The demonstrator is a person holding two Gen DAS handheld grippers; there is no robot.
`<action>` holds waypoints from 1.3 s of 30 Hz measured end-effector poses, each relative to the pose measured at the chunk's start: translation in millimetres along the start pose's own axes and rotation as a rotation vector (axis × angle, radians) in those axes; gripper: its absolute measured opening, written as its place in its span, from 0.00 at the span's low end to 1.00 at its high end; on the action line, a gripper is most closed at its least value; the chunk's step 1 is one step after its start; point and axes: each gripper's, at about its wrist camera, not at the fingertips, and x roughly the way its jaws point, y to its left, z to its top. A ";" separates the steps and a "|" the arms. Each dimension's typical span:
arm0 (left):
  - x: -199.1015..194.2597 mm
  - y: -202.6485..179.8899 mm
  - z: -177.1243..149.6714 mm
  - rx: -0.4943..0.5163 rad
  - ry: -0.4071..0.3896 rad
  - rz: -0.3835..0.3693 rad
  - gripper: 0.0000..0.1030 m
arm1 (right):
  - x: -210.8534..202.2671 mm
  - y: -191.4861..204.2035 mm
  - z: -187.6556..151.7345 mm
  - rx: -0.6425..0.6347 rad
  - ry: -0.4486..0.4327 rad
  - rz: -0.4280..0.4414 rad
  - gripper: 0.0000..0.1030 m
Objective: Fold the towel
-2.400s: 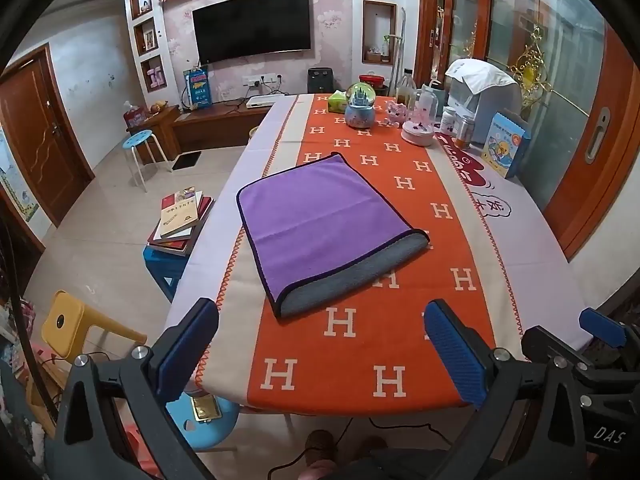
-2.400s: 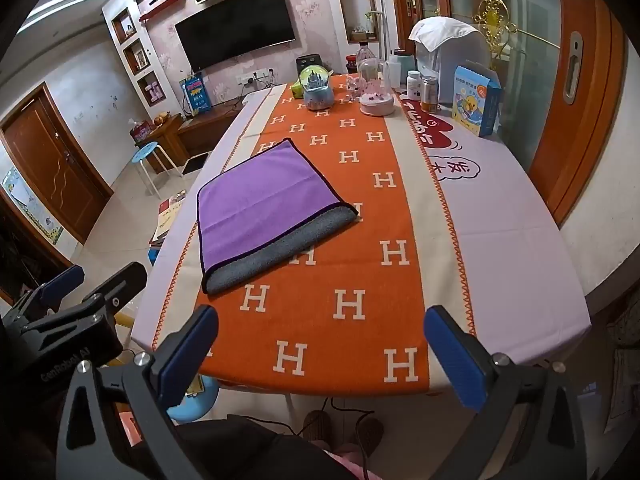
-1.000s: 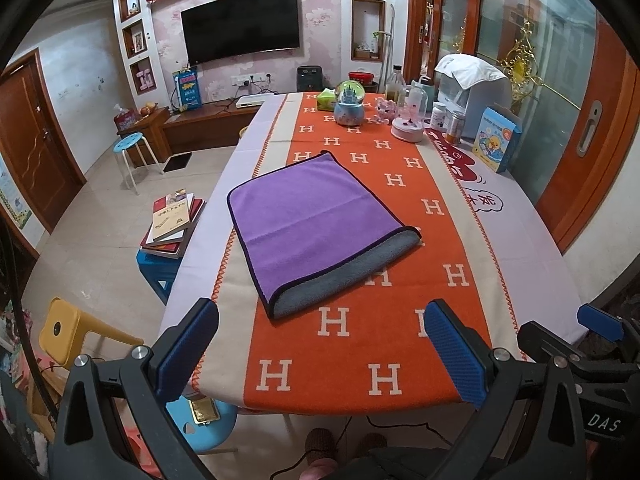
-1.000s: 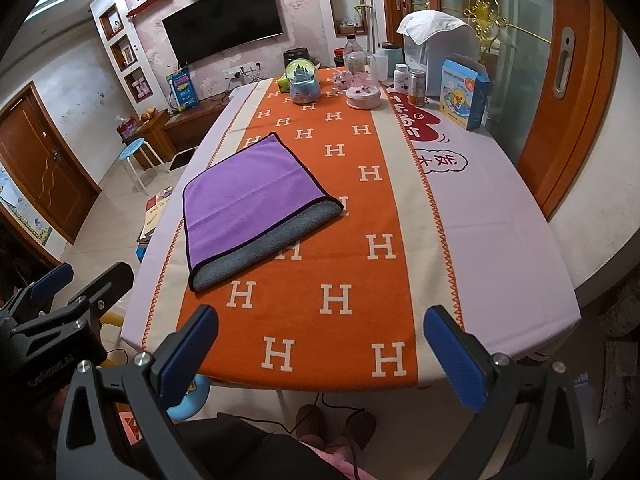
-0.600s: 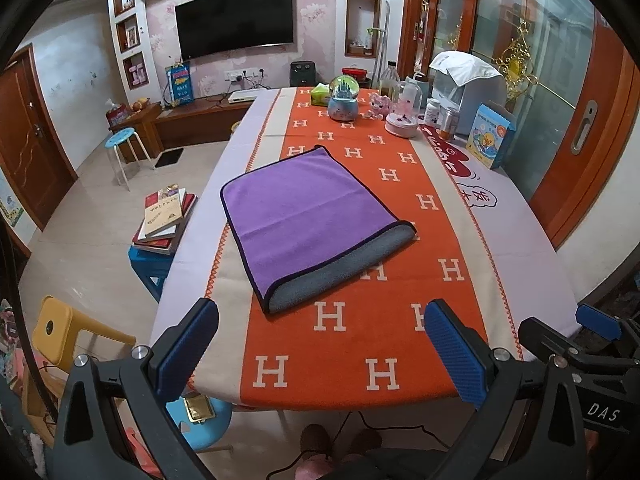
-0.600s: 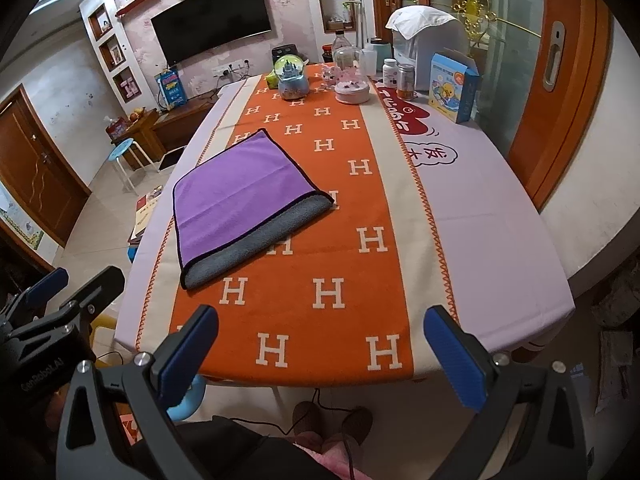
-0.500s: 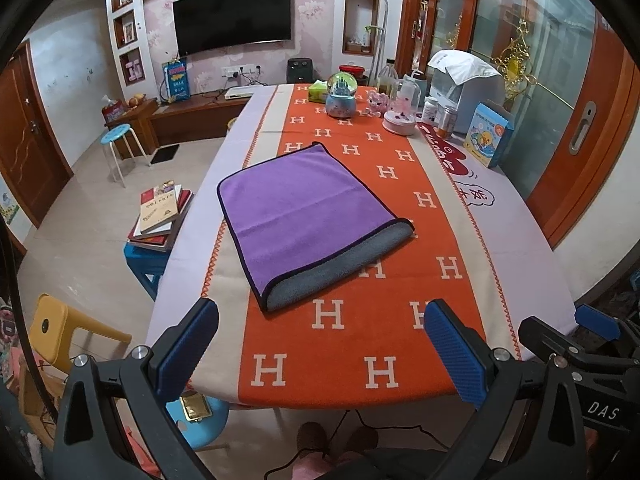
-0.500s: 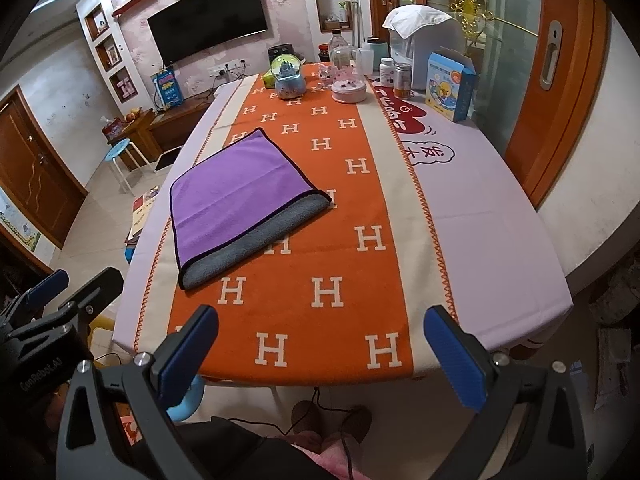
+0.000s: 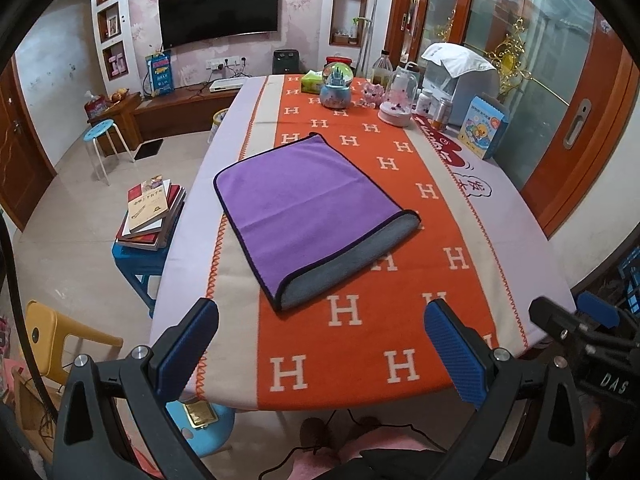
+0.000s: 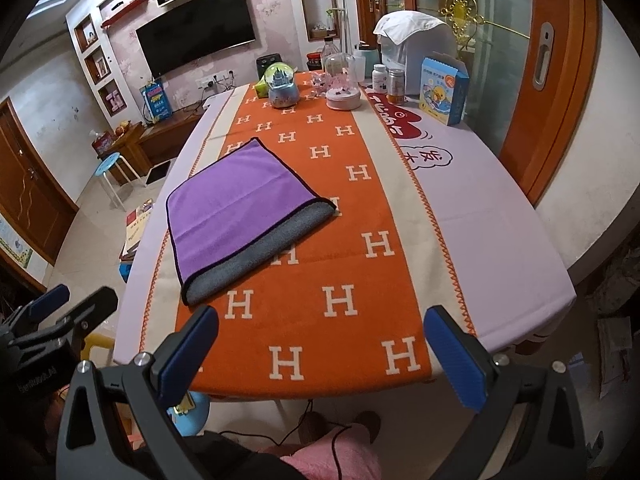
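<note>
A purple towel (image 9: 304,204) lies folded in half on the orange H-patterned tablecloth (image 9: 360,312), its grey underside showing along the near edge. It also shows in the right wrist view (image 10: 240,208). My left gripper (image 9: 320,344) is open and empty, held back beyond the table's near edge, well short of the towel. My right gripper (image 10: 320,348) is open and empty, also back off the near edge. The right gripper's body shows at the far right of the left wrist view (image 9: 580,328).
A snow globe (image 9: 336,90), a glass dome (image 9: 398,98), bottles, a blue box (image 9: 482,126) and a covered appliance (image 9: 460,68) stand at the table's far end. A stool with books (image 9: 150,216) and a yellow chair (image 9: 60,332) are left of the table.
Both grippers have pulled back and risen away from the table, so the towel looks smaller and farther. The towel has not moved. Both grippers stay open.
</note>
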 end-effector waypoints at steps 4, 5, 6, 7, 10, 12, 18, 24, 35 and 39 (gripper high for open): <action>7.4 12.4 3.6 -0.020 0.009 0.002 0.99 | 8.9 5.7 5.8 -0.014 0.006 0.002 1.00; 10.1 14.9 4.5 -0.024 0.012 0.004 0.99 | 10.8 7.3 7.3 -0.023 0.002 0.001 1.00; 12.9 16.8 5.5 -0.026 0.017 0.006 0.99 | 13.0 9.0 9.7 -0.036 -0.002 -0.007 1.00; 16.9 19.0 6.3 -0.029 0.024 0.009 0.99 | 15.6 10.8 12.5 -0.054 -0.008 -0.017 1.00; 28.1 24.4 8.0 -0.039 0.045 0.011 0.99 | 23.4 14.5 20.6 -0.097 -0.024 -0.018 1.00; 35.7 28.0 10.5 -0.050 0.062 0.032 0.99 | 29.0 16.2 26.5 -0.125 -0.028 -0.009 0.99; 57.1 32.9 18.0 -0.091 0.089 0.047 0.99 | 52.2 21.5 50.7 -0.251 -0.046 0.048 0.99; 85.5 33.2 27.0 -0.146 0.130 0.064 0.99 | 84.7 26.6 72.8 -0.371 -0.015 0.102 0.99; 143.6 36.0 35.9 -0.213 0.198 0.099 0.99 | 153.6 31.3 101.1 -0.650 -0.019 0.174 0.98; 160.0 40.5 34.7 -0.220 0.213 0.107 0.99 | 178.7 30.6 103.3 -0.720 -0.002 0.212 0.98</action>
